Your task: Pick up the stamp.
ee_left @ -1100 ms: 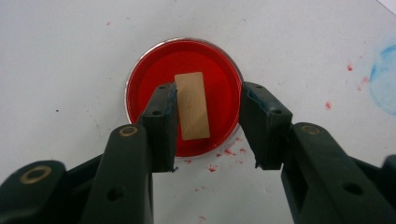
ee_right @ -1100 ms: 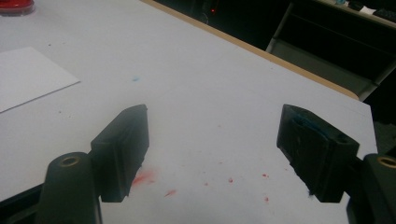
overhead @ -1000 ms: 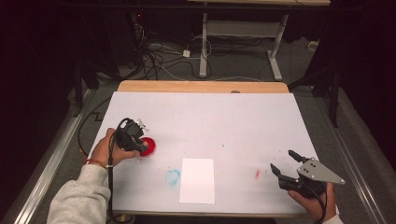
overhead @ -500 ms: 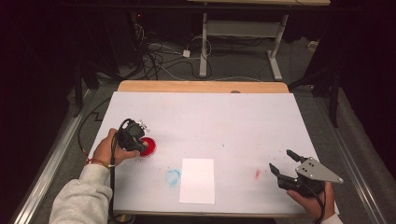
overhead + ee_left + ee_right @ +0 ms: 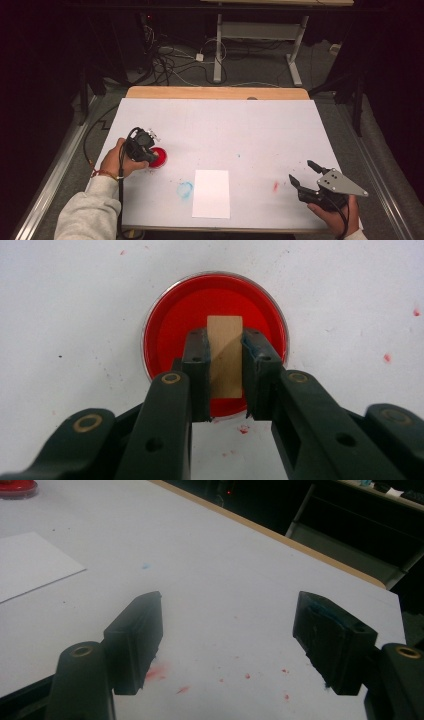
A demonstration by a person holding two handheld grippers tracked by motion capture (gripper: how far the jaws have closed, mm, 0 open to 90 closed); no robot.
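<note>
The wooden block sits clamped upright between the left tool's jaws, at the frame's centre, over the red paint dish. At the high view's lower right, the right tool gapes wide above the desk, near the white paper.

High view above the table facing forward-down, gripper views close, sharing the red dish
</note>
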